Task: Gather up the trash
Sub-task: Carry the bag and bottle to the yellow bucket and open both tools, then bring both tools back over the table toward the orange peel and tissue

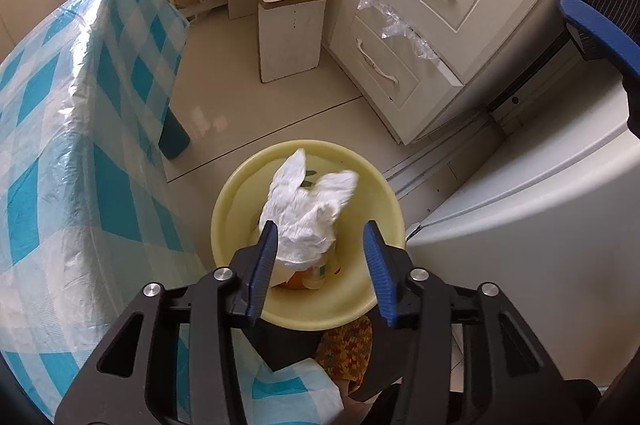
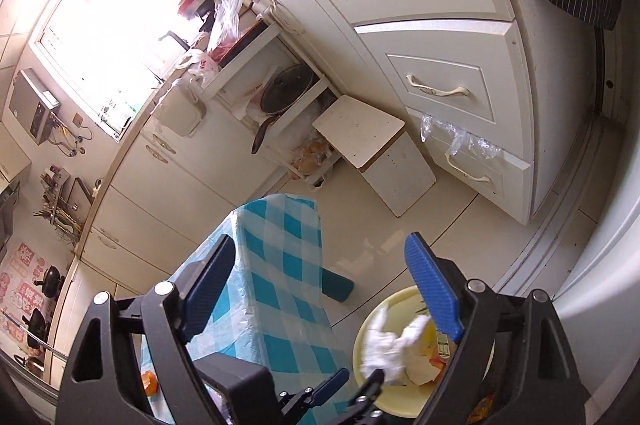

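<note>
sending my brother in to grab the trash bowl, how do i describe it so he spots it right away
Start at the table with the blue-and-white checked cloth; on the floor beside its end, before the white drawers, sits the round pale yellow bowl. It is the only yellow container there, with a crumpled white tissue heaped on the scraps inside.

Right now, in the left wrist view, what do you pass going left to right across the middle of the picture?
Blue-and-white checked plastic tablecloth → small white wooden stool → cream cabinet drawers with clear plastic bags poking out → blue fingertip of the right gripper.
</note>
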A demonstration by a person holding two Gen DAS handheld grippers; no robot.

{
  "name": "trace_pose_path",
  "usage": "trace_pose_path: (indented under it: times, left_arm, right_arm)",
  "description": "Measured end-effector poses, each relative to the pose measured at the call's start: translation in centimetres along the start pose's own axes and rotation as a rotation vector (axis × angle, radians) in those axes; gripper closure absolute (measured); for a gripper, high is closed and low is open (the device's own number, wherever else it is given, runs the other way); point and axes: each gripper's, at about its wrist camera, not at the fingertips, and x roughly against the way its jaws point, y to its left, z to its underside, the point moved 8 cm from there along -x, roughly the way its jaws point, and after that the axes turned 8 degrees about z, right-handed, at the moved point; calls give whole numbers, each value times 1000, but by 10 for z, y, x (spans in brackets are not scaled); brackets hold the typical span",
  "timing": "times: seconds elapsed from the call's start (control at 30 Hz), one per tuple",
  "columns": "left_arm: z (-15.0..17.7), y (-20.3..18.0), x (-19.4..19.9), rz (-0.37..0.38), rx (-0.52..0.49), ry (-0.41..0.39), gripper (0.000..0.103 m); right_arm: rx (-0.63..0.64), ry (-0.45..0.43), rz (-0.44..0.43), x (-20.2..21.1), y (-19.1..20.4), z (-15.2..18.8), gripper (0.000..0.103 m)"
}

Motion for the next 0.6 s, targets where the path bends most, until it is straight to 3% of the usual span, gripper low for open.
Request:
trace_pose_path:
  times: [0.23, 0.6]
  left_arm:
    - [-2, 7, 34, -61, -25, -70, 45]
    - [15, 41, 112, -185, -47, -195, 37]
  right_arm:
    - [-11, -6, -22, 2, 3, -3, 20]
    - [54, 26, -53, -5, 37, 11, 19]
